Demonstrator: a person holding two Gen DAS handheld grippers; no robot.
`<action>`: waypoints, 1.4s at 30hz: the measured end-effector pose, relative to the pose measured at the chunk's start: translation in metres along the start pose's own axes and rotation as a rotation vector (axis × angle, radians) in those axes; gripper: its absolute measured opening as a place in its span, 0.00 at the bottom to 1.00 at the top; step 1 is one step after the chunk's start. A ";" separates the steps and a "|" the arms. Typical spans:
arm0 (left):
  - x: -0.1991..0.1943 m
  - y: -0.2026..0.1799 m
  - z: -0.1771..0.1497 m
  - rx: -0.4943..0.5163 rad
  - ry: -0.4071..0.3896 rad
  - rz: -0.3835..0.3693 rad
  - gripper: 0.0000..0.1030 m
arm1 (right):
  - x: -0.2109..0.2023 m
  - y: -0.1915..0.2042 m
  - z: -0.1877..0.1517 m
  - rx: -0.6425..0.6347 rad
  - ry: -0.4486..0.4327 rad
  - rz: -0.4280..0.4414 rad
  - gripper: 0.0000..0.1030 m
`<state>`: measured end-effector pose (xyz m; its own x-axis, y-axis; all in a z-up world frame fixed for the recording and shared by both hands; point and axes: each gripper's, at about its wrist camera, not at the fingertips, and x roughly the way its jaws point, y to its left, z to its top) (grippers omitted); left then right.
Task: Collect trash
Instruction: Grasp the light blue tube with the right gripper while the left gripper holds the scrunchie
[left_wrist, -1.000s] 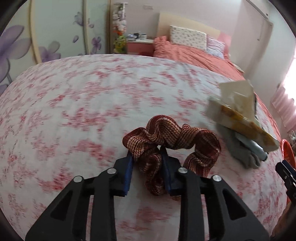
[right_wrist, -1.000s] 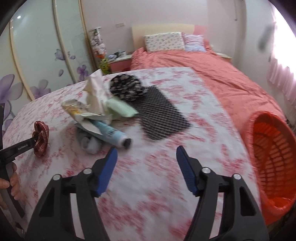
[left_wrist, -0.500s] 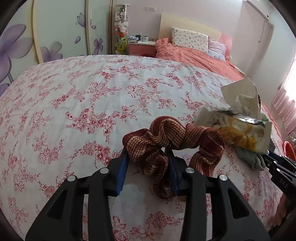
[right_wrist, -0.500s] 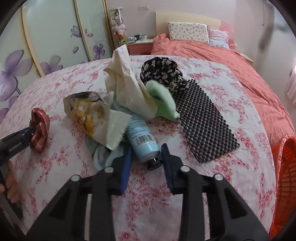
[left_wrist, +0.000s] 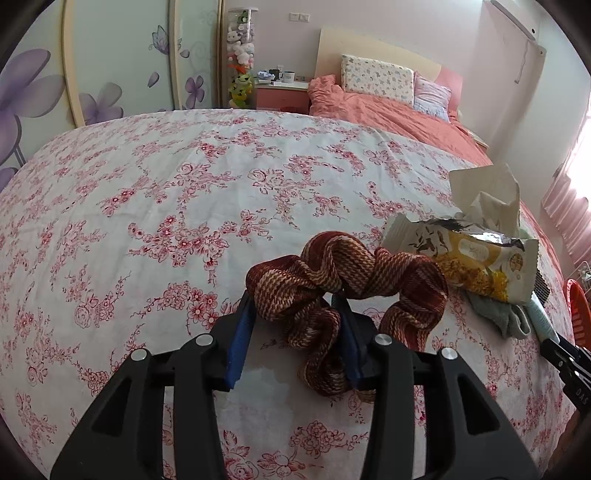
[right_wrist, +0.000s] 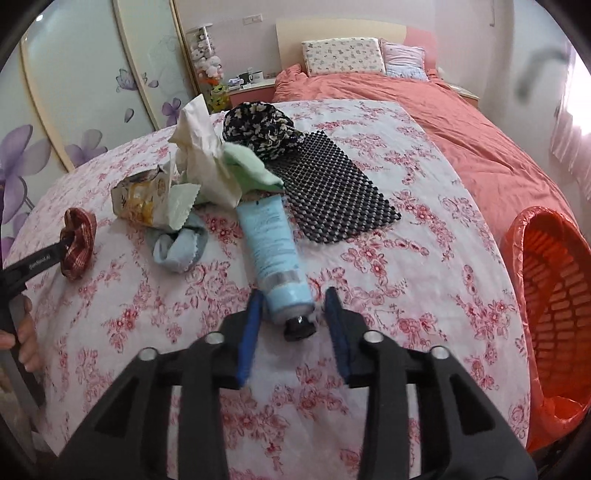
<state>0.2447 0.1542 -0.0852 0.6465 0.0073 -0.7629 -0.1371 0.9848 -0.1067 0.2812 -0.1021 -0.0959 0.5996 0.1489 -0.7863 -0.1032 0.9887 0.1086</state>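
Red-striped scrunchie (left_wrist: 343, 291), pale blue tube (right_wrist: 275, 251), orange basket (right_wrist: 554, 295).

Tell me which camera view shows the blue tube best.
The right wrist view: the blue tube lies in full, cap end between the open right gripper fingers. The left wrist view shows only a sliver of it at the right edge, behind the snack wrapper.

Blue tube (right_wrist: 275, 254) between right hand-held gripper (right_wrist: 293, 325) pads.
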 end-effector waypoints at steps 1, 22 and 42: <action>0.000 0.000 0.000 0.000 0.000 0.000 0.42 | 0.002 0.002 0.001 -0.001 -0.002 -0.003 0.36; 0.000 0.006 0.000 -0.045 -0.009 -0.047 0.42 | 0.011 0.009 0.008 0.004 -0.013 -0.009 0.39; -0.010 -0.006 0.000 0.005 -0.004 -0.036 0.23 | -0.002 0.012 0.004 -0.013 -0.025 -0.010 0.26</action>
<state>0.2387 0.1479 -0.0769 0.6539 -0.0276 -0.7561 -0.1102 0.9852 -0.1313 0.2822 -0.0905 -0.0906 0.6199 0.1398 -0.7721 -0.1073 0.9899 0.0931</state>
